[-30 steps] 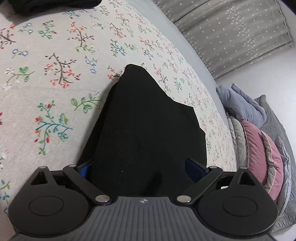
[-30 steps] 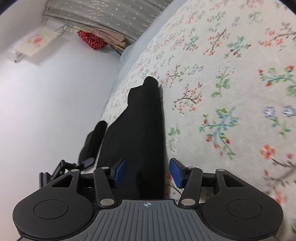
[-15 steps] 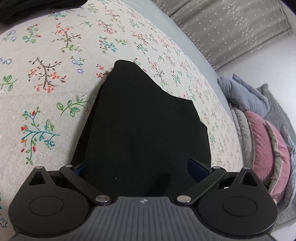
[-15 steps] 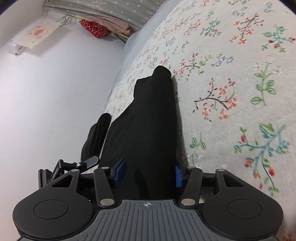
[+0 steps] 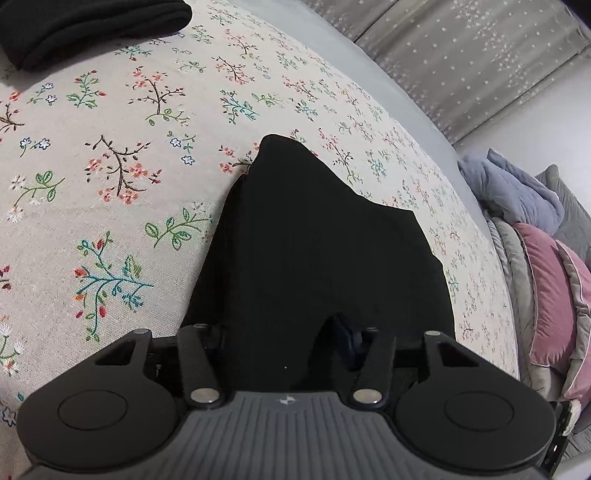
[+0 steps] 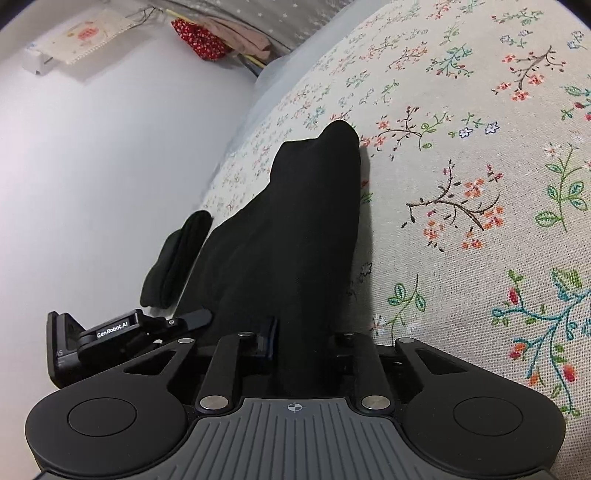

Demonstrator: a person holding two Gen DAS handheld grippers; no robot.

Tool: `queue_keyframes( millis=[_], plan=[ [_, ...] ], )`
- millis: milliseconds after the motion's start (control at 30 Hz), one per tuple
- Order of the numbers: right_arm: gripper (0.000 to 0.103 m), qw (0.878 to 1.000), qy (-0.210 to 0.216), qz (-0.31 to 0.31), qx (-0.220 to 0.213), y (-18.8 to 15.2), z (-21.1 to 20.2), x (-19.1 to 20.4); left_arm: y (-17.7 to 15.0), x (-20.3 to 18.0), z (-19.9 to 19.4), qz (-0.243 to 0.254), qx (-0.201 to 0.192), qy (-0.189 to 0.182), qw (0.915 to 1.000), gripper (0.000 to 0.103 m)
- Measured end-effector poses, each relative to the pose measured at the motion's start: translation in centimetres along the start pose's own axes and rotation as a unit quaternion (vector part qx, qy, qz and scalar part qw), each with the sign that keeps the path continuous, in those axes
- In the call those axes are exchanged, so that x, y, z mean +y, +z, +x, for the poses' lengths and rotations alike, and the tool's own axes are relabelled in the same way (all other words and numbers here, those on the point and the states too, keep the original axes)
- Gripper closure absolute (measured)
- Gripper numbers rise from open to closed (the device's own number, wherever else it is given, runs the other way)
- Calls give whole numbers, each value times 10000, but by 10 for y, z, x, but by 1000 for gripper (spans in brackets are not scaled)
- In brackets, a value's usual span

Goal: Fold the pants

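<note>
Black pants (image 5: 314, 240) lie on the floral bedspread (image 5: 110, 221), tapering to a point farther away. Their near edge runs between the fingers of my left gripper (image 5: 280, 332), whose jaws are closing. One blue pad (image 5: 347, 332) shows beside a fold of cloth, with a dark gap next to it; the other pad is hidden. In the right wrist view the pants (image 6: 303, 221) rise as a narrow ridge out of my right gripper (image 6: 304, 339). Its jaws are closing too and pinch the cloth tightly.
A folded black garment (image 5: 85, 26) lies at the far left of the bed. Stacked pink and grey bedding (image 5: 546, 302) and a blue-grey blanket (image 5: 517, 192) sit at the right. A dark bundle (image 6: 177, 266) lies at the bed's edge beside the left tool's body (image 6: 96, 339).
Both pairs of jaws have drawn inward around the pants' near edge. The right gripper slid sideways until the cloth sat between its fingers, then pinched it.
</note>
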State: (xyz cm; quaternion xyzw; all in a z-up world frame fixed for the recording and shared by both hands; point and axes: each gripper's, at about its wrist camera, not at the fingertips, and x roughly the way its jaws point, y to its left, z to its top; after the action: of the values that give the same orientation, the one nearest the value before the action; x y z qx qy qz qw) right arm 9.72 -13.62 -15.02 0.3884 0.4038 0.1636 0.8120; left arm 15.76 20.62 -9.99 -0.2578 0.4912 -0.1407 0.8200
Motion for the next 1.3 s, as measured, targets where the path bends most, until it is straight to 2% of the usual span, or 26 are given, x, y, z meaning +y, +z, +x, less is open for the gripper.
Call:
queue_keyframes(
  millis=[100,167,200,333,433,500,533,567,633,667,767,900,1100,1300],
  plan=[
    [83,9993,171,325,45,2,0,-9,4,3,2,-111,76,-251,9996,16],
    [84,9988,266,407,65,2,-1,-13,4,-3,5,88,135,-337,9993,3],
    [84,9988,280,404,65,2,-1,-14,2,-9,7,200,137,-338,9991,0],
    [84,9987,307,408,66,1,-1,-16,-2,-19,12,407,94,-207,9989,0],
    [84,9985,339,421,68,1,0,-17,-2,-21,13,340,20,-113,9994,0],
    [85,9990,288,324,59,0,0,-14,-3,-24,11,426,-125,208,9988,15],
    [86,9995,224,235,47,0,1,-11,-2,-24,9,466,-203,391,9979,31],
    [87,9998,163,115,33,-1,0,-8,-1,-21,9,411,-232,346,9983,42],
    [87,9999,41,-116,-7,-2,-1,-1,2,-11,6,191,-191,46,9996,57],
    [88,9998,-10,-203,-25,-3,-2,3,1,-10,5,146,-192,-23,9997,59],
    [89,9990,-164,-412,-74,-4,-2,15,-3,-23,3,419,-326,111,9985,62],
    [90,9964,-317,-771,-168,-1,-5,31,-2,-34,-6,511,-497,25,9975,64],
    [90,9869,-569,-1469,-337,16,-27,55,6,-70,-8,658,-717,-400,9945,65],
    [90,9748,-939,-1885,-741,52,-81,58,11,-139,13,855,-840,-900,9887,66]
  ],
)
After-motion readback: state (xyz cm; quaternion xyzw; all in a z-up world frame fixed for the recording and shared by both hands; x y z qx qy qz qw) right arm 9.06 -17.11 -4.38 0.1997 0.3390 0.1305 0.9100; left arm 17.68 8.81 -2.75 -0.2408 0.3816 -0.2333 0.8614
